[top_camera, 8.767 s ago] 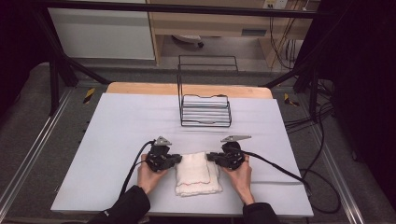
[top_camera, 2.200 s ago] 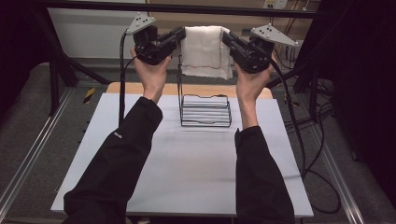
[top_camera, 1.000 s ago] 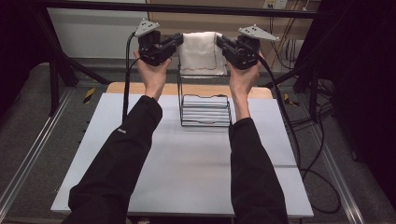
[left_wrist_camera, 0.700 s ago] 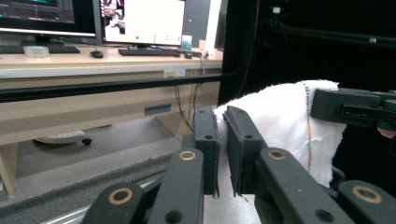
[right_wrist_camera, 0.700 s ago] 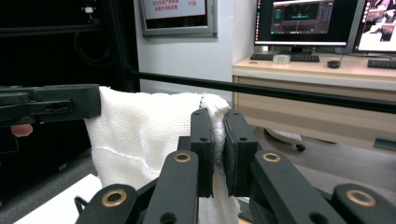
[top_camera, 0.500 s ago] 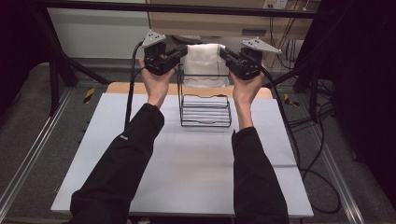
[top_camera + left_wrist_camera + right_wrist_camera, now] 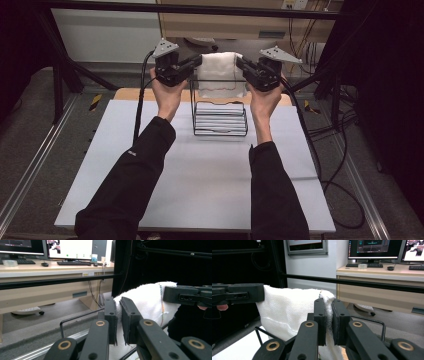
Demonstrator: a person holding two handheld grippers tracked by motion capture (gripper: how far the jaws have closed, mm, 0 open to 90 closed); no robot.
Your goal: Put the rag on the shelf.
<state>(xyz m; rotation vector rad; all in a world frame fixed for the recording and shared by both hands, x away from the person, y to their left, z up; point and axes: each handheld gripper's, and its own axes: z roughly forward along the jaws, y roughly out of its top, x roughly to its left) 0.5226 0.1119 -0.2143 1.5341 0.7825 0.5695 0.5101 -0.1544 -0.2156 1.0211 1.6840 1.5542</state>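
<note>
Here the white towel (image 7: 220, 74) hangs folded between the two tools, above the back rail of the black wire rack (image 7: 220, 117) that stands on the white surface (image 7: 200, 180). The left tool (image 7: 192, 66) has its jaws nearly closed, pinching the towel's left top corner; the right tool (image 7: 245, 67) clamps the right top corner the same way, and both gripper views show cloth squeezed between the pads. The step in hand looks like draping the towel over the rack's tall rear frame. To do it well, both hands should sink evenly, keeping the top edge taut and level, so the fold lands astride the rail. Whether the cloth already touches the rail is hard to tell. The grips should stay firm until the rail bears the weight.
</note>
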